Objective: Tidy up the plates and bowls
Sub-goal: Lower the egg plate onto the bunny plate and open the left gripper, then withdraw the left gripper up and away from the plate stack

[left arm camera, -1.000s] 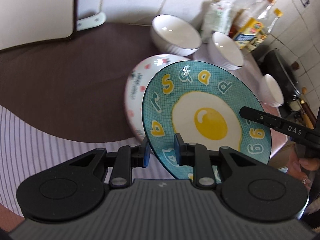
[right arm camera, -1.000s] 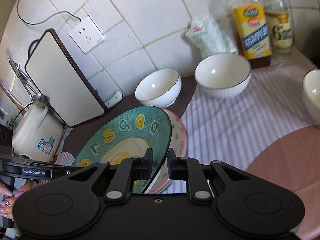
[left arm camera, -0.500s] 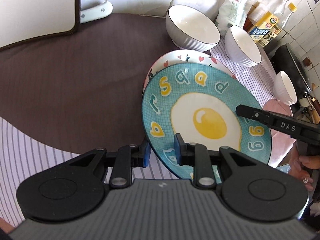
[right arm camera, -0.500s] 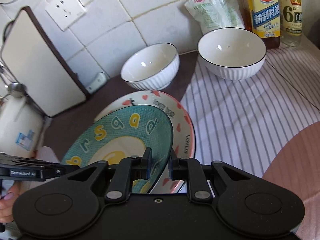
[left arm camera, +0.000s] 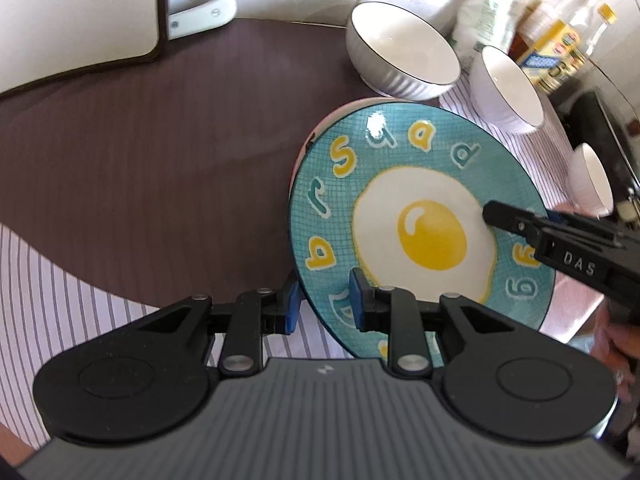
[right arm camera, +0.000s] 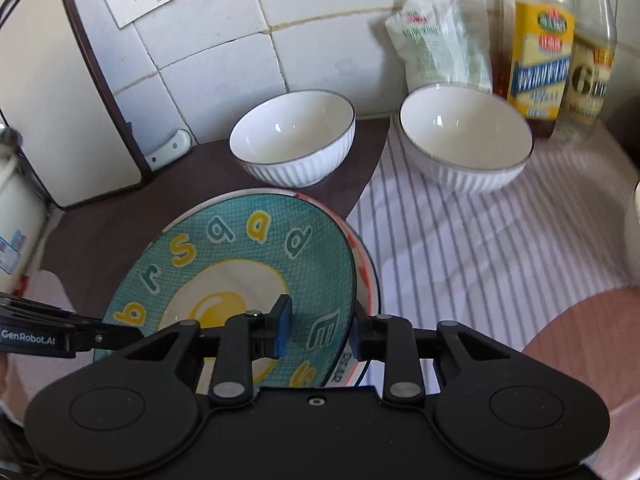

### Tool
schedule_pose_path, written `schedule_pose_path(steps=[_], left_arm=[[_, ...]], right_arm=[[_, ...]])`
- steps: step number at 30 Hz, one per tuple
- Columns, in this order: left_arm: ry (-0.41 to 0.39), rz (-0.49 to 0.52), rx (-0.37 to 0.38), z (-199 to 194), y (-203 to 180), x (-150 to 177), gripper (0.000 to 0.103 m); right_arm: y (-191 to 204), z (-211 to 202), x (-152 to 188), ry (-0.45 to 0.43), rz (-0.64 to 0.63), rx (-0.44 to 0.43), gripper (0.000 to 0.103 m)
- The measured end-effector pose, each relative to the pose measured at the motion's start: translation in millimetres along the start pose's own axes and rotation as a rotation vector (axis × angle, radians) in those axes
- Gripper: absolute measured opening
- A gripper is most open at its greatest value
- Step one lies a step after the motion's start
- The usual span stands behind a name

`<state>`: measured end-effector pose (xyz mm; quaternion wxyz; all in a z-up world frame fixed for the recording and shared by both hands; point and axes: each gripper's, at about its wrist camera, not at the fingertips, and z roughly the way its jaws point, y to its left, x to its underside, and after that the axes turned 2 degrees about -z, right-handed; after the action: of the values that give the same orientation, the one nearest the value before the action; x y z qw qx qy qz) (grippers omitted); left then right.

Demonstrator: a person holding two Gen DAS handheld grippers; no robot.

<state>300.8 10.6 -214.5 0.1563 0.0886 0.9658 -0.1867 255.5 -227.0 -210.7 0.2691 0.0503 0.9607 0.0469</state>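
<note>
A teal plate with a fried-egg picture and letters (left arm camera: 420, 216) (right arm camera: 240, 272) lies on top of a white plate with red hearts (right arm camera: 366, 276), whose rim just shows in the left wrist view (left arm camera: 310, 140). My left gripper (left arm camera: 322, 306) stands open around the teal plate's near rim. My right gripper (right arm camera: 320, 330) stands open around the opposite rim, its fingers apart on either side. Two white ribbed bowls (right arm camera: 294, 142) (right arm camera: 466, 136) stand behind the plates. A third white bowl (left arm camera: 590, 180) sits at the far right.
A cutting board (right arm camera: 60, 92) leans on the tiled wall at the left, beside a white rice cooker (right arm camera: 16, 216). Sauce bottles (right arm camera: 538, 48) and a bag (right arm camera: 438, 40) stand at the back right. A dark pan (left arm camera: 600, 128) lies beyond the bowls. Brown, striped and pink mats cover the counter.
The teal plate came down flat onto the heart plate. Both grippers, which were shut on its rims, have opened their jaws.
</note>
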Motion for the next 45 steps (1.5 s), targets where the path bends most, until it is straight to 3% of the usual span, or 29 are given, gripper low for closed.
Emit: schedule_pose_path(steps=[6,10,13,17,20,22,24,27,30,32,40,45], left_arm=[[0.009,-0.015,0.003,0,3,-2,0.023],[0.051,-0.08,0.011,3,9,-10,0.022],[0.067,-0.107,-0.042,3,1,-12,0.023],[0.095,-0.13,-0.042,1,2,-12,0.022],[0.156,-0.195,0.033,5,11,-14,0.019],[0.136,-0.23,0.002,2,14,-14,0.016],[0.122,-0.202,-0.026,-1,9,-15,0.016],[0.153,-0.149,-0.038,-11,3,-18,0.017],[0.15,-0.049,-0.127,-25,-10,-23,0.016],[0.135,0.011,-0.145,-36,-21,-27,0.016],[0.093,0.171,-0.143,-67,-87,-39,0.027],[0.07,0.203,-0.137,-73,-141,-31,0.039]], right_arm=[[5,-2,0,0.005,0.044,0.039,0.041],[10,-5,1,0.012,0.098,0.077,0.042],[16,-6,3,0.004,0.107,0.104,0.046],[36,-2,2,-0.006,0.061,0.185,0.061],[48,3,-1,0.051,0.022,0.285,0.063],[53,5,3,0.058,-0.033,0.322,0.058],[54,3,12,-0.008,-0.015,0.326,0.058],[55,-1,13,0.007,-0.013,0.336,0.055],[48,-25,10,-0.029,0.038,0.28,0.055],[38,-44,9,-0.069,0.062,0.269,0.056],[-13,-115,2,-0.102,0.113,0.232,0.057],[-52,-146,8,-0.132,0.02,0.202,0.057]])
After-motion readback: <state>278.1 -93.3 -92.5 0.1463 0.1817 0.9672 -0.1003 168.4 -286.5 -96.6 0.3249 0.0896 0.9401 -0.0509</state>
